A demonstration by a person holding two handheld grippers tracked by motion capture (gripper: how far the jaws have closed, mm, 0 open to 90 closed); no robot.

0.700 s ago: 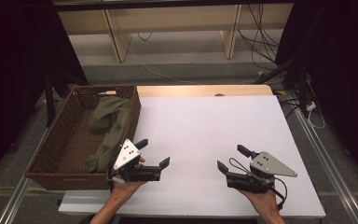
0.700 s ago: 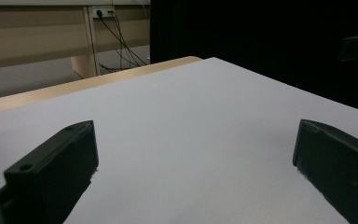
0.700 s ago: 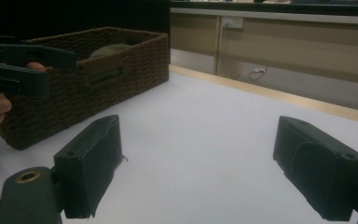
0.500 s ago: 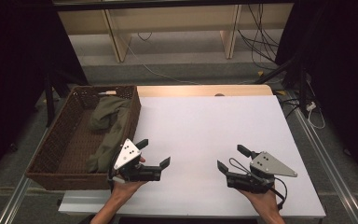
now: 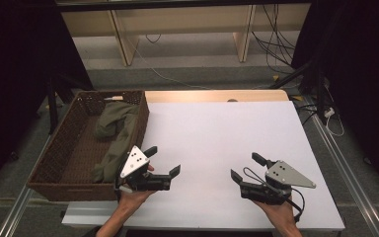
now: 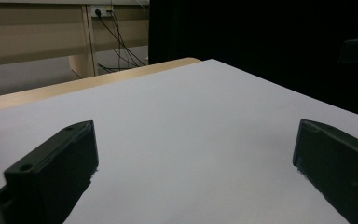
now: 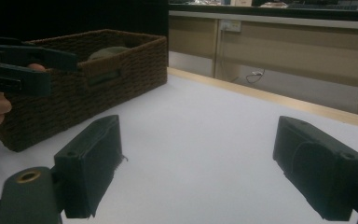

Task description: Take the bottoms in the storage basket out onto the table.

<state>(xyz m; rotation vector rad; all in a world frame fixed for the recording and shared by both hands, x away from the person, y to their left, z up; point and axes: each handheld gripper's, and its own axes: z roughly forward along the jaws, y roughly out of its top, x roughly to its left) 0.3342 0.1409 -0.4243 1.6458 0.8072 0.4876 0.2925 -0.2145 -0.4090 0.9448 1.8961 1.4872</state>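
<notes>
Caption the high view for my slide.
Two open claws, left and right, rest on a white table beside a wicker basket holding olive cloth.

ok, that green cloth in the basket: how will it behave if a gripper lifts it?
Probably floppy: the cloth lies crumpled and draped along the basket, so it should sag and trail from a pinch. Likely light for its bulk. It may drag or catch on the woven wall, though that's a guess.

Probably a lab: black curtains [image 5: 15, 74], loose cables [image 5: 271, 44], bare white table [image 5: 227, 128].
</notes>
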